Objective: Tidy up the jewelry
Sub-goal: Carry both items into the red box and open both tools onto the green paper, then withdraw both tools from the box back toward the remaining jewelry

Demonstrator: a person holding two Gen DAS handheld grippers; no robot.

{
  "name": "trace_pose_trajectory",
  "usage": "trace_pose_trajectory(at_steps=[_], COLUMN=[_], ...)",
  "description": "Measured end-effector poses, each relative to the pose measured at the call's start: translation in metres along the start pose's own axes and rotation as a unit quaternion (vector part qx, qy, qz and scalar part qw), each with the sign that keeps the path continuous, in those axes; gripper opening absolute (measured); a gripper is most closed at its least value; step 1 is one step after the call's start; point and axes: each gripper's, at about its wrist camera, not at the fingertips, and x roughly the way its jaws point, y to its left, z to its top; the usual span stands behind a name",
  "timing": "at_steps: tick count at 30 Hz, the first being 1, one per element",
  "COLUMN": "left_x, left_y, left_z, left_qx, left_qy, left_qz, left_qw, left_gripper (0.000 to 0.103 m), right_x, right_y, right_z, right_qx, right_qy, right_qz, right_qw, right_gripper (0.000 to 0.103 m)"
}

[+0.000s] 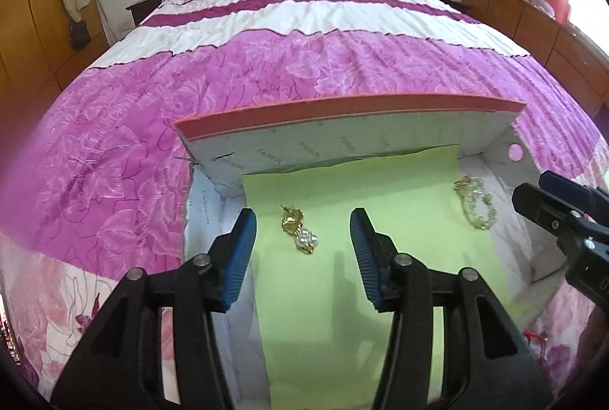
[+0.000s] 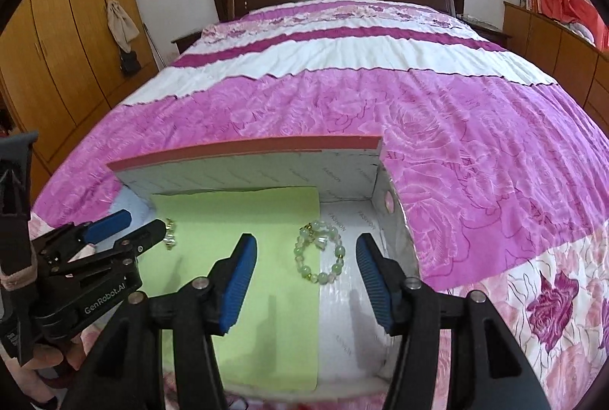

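Both black two-finger grippers with blue pads, left gripper (image 1: 302,238) and right gripper (image 2: 306,259), are standing apart and empty above the open cardboard box (image 1: 342,143). Gold pearl brooch (image 1: 300,233) is lying mid-liner; green bead bracelet (image 2: 321,256) is lying at the liner's right edge. Placing seems finished; next is probably withdrawing.

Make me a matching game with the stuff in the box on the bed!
Things:
1. gold and pearl brooch
2. green bead bracelet
3. green paper
4. box lid

Descriptions:
A. stands up behind the box
B. lies flat on the box floor
C. sits fully on the paper
D. lies across the paper's edge

Pairs: 1-C, 2-D, 3-B, 4-A
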Motion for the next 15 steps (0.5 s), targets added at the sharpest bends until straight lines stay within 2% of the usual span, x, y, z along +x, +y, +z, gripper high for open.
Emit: trace_pose_trajectory(at_steps=[6,15], left_x=[-0.029,-0.077], left_y=[-0.002,-0.010], left_z=[-0.003,-0.014], left_qx=[-0.002,0.004], left_qy=[-0.022,-0.055], left_qz=[-0.014,-0.039], left_qw=[0.9997,0.9977], left_gripper=[0.045,0.047], right_x=[-0.035,-0.084], right_y=[0.002,0.009], right_z=[-0.009,-0.029], right_qx=[0.010,-0.003], right_qy=[-0.031,-0.080], right_qz=[0.023,0.034], right_qw=[0.999,0.996], right_gripper=[0.058,0.060])
